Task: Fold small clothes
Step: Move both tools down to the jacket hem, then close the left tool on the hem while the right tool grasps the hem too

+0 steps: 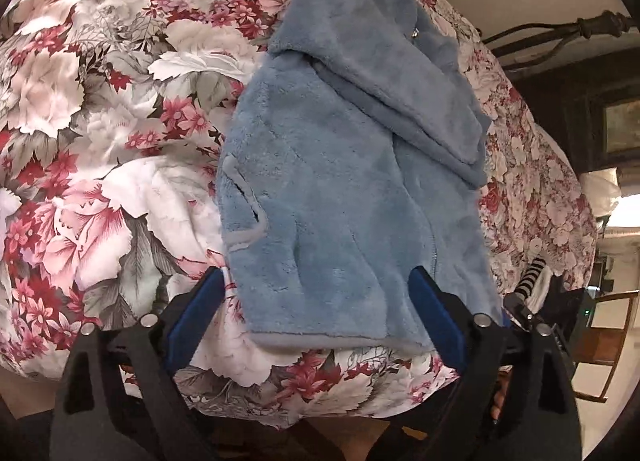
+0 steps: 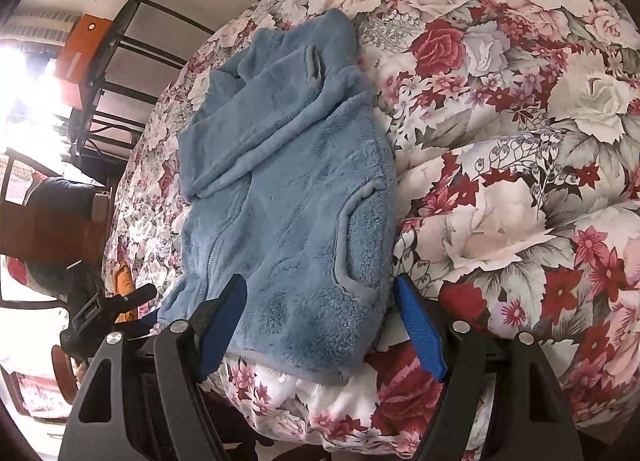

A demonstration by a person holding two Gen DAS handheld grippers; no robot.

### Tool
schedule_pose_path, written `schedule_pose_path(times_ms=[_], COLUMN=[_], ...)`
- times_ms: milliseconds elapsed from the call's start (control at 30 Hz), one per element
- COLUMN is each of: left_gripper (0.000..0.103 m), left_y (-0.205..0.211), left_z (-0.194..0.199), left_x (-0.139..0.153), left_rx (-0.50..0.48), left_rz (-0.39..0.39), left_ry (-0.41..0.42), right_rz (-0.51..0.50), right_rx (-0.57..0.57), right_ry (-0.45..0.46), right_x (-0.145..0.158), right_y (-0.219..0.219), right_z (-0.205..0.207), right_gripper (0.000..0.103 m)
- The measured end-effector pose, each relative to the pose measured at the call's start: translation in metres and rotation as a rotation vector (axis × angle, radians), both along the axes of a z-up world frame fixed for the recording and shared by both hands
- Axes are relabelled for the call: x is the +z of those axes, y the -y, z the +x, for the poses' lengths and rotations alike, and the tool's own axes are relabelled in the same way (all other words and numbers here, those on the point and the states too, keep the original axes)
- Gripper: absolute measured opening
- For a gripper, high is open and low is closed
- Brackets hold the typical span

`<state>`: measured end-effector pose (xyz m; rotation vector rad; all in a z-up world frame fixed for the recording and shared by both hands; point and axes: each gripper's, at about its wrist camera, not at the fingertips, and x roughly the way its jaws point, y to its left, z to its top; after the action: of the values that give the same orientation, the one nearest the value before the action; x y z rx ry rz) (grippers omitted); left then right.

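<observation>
Left gripper and right gripper jaws wide open, empty, above blue fleece jacket hem

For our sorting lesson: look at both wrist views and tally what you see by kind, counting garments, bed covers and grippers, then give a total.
Garments: 1, the blue fleece jacket
Bed covers: 1, the floral bedspread
Grippers: 2, the left gripper and the right gripper, both open
Total: 4
</observation>
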<state>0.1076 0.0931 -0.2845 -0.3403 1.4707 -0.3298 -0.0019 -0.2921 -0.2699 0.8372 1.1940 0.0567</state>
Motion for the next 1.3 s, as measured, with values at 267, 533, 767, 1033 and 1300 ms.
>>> schedule_pose_path(times_ms=[267, 533, 767, 1033, 1300], left_gripper=[0.086, 0.083, 0.052, 0.054, 0.015], left_y=[0.003, 0.016, 0.019, 0.031, 0.027], left_z=[0.001, 0.004, 0.002, -0.001, -0.002], left_x=[0.007, -0.017, -0.012, -0.022, 0.007], left_rx=[0.006, -0.024, -0.049, -0.096, -0.079], left_rz=[-0.043, 0.035, 0.032, 0.114, 0.101], left_ry=[0.025, -0.060, -0.037, -0.068, 0.052], right_rz=[0.008, 0.003, 0.020, -0.008, 0.029], right_rx=[0.002, 0.002, -0.015, 0.026, -0.009], right_ry=[0.004, 0.003, 0.030, -0.008, 0.089], right_x=[0.001, 0.001, 0.006, -0.012, 0.002], right_y=[0.002, 0.000, 0.004, -0.007, 0.003], right_z=[-0.002, -0.001, 0.001, -0.001, -0.005], right_gripper=[0.072, 0.071, 0.049, 0.050, 0.019])
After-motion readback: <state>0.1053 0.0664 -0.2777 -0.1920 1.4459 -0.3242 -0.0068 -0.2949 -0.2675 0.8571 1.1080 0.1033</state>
